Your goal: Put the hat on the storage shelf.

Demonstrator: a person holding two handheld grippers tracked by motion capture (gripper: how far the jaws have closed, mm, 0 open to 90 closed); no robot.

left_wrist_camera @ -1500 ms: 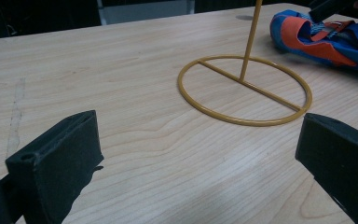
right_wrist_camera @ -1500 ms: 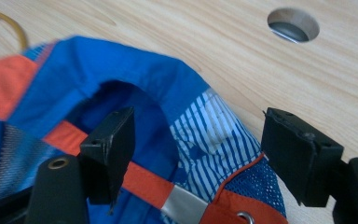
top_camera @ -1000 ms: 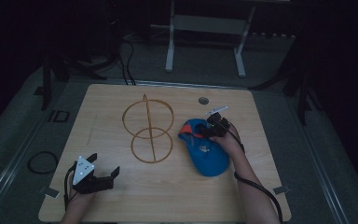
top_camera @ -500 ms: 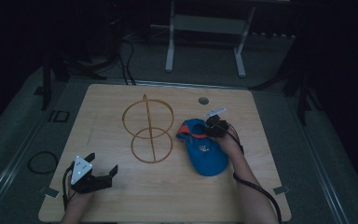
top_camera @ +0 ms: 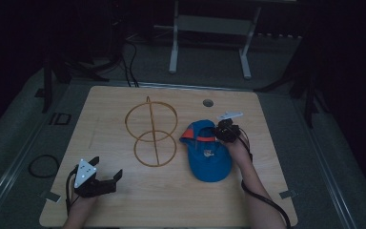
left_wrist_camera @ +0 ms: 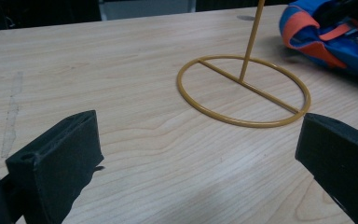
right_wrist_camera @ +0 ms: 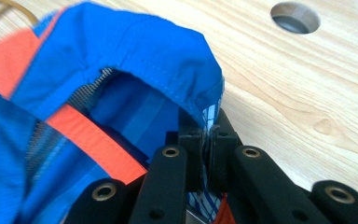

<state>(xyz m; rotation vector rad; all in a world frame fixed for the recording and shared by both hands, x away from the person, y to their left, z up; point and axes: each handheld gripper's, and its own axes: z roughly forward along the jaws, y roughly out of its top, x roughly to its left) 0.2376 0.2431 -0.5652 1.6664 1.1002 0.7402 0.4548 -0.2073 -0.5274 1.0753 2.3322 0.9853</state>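
A blue cap [top_camera: 205,160] with orange trim lies on the wooden table [top_camera: 124,200], right of the middle. My right gripper [top_camera: 220,133] is at its far right edge. In the right gripper view the jaws have just been closing and now pinch the cap's blue rim [right_wrist_camera: 121,51] between the right gripper's [right_wrist_camera: 208,135] pads. A gold wire stand [top_camera: 151,134] with a flat ring base and an upright ring stands left of the cap. My left gripper [top_camera: 108,168] rests near the front left with its jaws wide apart and nothing between them. Its own view faces the stand's base [left_wrist_camera: 242,88] and the cap [left_wrist_camera: 335,37].
A round hole [top_camera: 208,102] is cut in the table behind the cap, and it also appears in the right gripper view as the hole [right_wrist_camera: 295,17]. A metal frame [top_camera: 209,28] stands on the dark floor beyond the table. A black cable loop [top_camera: 43,166] lies on the floor at the left.
The right gripper's jaws have closed on the cap's rim, and the hand has shifted slightly with it. The left gripper has not moved.
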